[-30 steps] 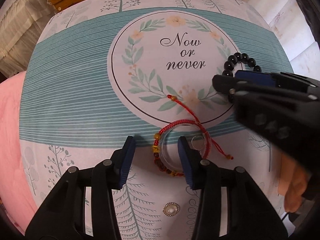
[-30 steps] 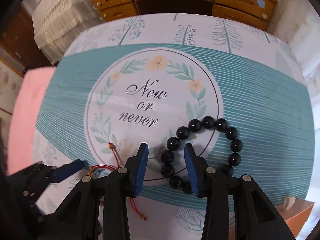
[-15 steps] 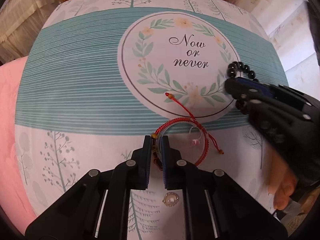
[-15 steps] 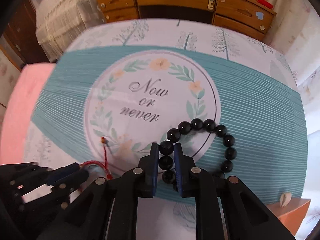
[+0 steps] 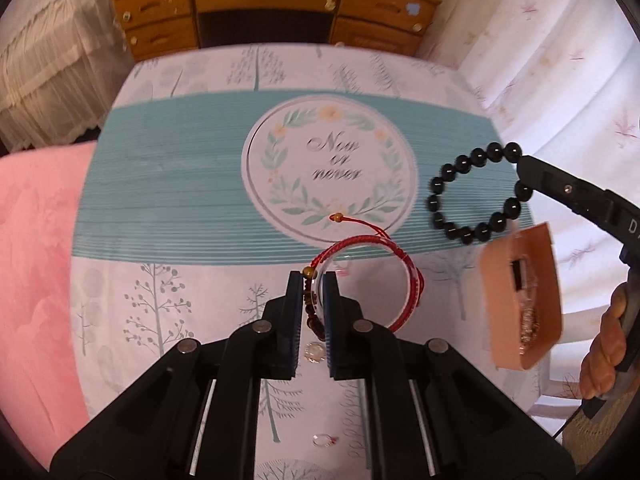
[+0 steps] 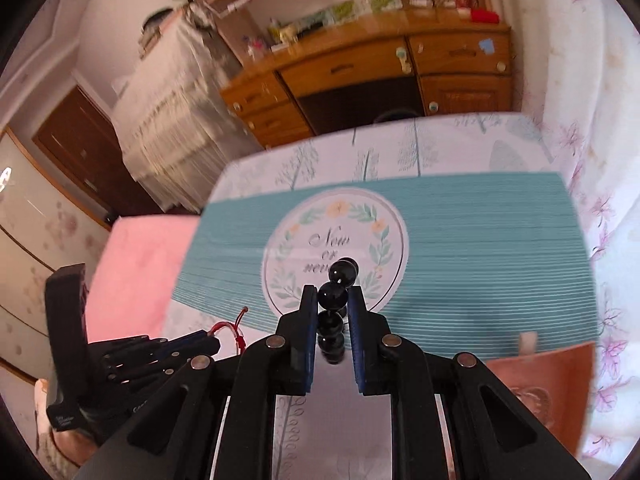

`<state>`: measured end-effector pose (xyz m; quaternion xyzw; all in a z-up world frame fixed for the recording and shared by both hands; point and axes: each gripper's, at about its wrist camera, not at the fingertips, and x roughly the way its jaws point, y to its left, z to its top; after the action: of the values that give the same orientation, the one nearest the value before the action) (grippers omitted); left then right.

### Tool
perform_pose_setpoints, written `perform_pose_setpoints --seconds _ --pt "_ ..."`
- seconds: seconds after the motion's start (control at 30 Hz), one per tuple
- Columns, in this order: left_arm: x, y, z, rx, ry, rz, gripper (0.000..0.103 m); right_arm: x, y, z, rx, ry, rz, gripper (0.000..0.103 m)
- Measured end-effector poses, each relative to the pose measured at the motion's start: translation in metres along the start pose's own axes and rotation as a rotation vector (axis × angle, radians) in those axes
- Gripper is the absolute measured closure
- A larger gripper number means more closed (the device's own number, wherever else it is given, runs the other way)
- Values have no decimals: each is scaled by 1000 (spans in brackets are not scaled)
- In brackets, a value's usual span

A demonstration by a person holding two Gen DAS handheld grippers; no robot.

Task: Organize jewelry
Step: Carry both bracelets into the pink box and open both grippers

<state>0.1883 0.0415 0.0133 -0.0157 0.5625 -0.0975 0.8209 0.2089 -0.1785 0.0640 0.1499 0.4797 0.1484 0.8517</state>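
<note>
My left gripper (image 5: 312, 280) is shut on the beaded part of a red cord bracelet (image 5: 372, 248) and holds it above the printed tablecloth (image 5: 168, 184). My right gripper (image 6: 331, 298) is shut on a black bead bracelet (image 6: 332, 296) and holds it in the air; the bracelet hangs as a ring in the left wrist view (image 5: 476, 196). A pink open jewelry box (image 5: 520, 296) sits at the right, below the black bracelet. It also shows in the right wrist view (image 6: 548, 388).
A pearl brooch (image 5: 314, 352) and a small clear ring (image 5: 324, 439) lie on the cloth under my left gripper. A pink cover (image 5: 36, 240) lies to the left. A wooden dresser (image 5: 276, 4) stands behind the table. A white curtain (image 5: 560, 60) hangs at the right.
Both grippers closed on their bracelets half a second ago and have since lifted them off the cloth. The right gripper carried the black bracelet right, over the pink box.
</note>
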Motion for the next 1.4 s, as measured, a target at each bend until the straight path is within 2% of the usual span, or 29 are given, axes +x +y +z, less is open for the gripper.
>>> perform_pose_setpoints --seconds 0.17,0.33,0.5,0.63,0.9,1.1,1.2,1.3,1.4 --pt "-38 -30 -5 63 -50 -25 96 -70 -9 -4 -12 -71 14 89" --pt "-52 -74 -11 127 -70 -75 96 -133 -37 -16 -22 -109 -33 89" --pt "-46 -123 -13 191 -54 -125 96 -159 -78 -40 -4 -89 -111 89" --pt "-31 -155 -15 230 -34 -142 96 -157 -115 -63 29 -46 -169 89" --pt "19 -205 -14 251 32 -173 96 -138 -166 -108 74 46 -211 89" --pt "50 -232 -17 266 72 -182 96 -130 -168 -121 86 52 -249 89" --pt "54 -234 -18 270 71 -181 96 -134 -166 -126 79 46 -265 89" --pt "52 -228 -14 257 60 -176 96 -118 -161 -123 84 73 -280 89" --pt "47 -222 -13 252 50 -174 96 -102 -159 -122 106 90 -250 89"
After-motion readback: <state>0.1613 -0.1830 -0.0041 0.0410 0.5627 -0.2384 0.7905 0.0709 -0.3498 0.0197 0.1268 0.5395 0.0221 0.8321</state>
